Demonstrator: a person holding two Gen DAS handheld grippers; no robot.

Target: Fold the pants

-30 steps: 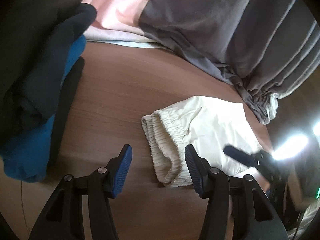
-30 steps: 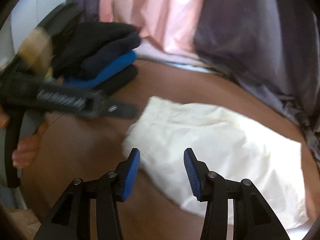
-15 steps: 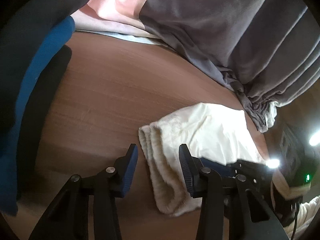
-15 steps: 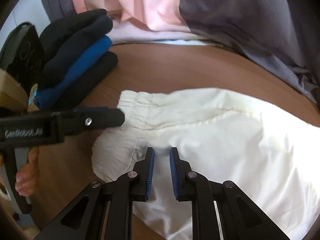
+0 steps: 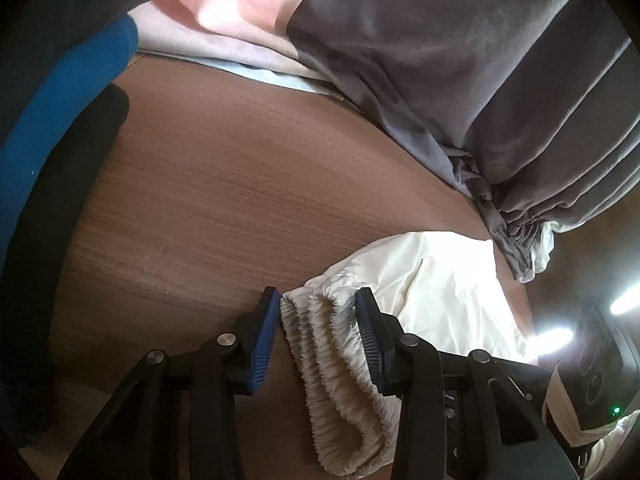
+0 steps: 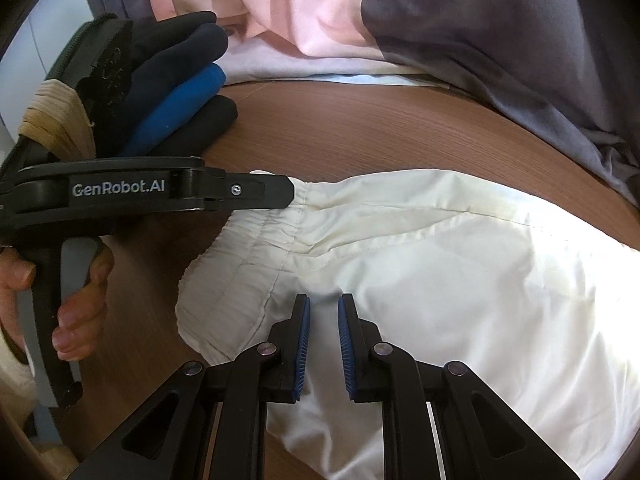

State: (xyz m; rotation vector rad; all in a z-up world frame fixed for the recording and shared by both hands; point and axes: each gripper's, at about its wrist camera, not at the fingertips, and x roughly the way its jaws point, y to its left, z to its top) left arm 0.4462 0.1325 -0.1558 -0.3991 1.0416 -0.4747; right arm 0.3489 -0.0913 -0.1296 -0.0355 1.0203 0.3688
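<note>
Cream-white pants [image 6: 440,280] lie folded on a brown wooden table [image 5: 240,184], the gathered elastic waistband [image 5: 332,344] toward the left. My left gripper [image 5: 318,316] is open, its blue pads on either side of the waistband's far end; in the right wrist view [image 6: 280,194] its tip touches that end. My right gripper [image 6: 323,312] has its jaws narrowly apart, low over the cloth near the waistband; no cloth shows between the pads.
A stack of folded black and blue garments [image 6: 180,96] sits at the table's left. Grey [image 5: 480,80] and pink [image 5: 240,0] fabric hangs along the far edge. A hand [image 6: 76,304] holds the left gripper's handle.
The left gripper moved forward until its pads straddle the waistband. The right gripper came down over the pants, narrowed its jaws, then opened them slightly.
</note>
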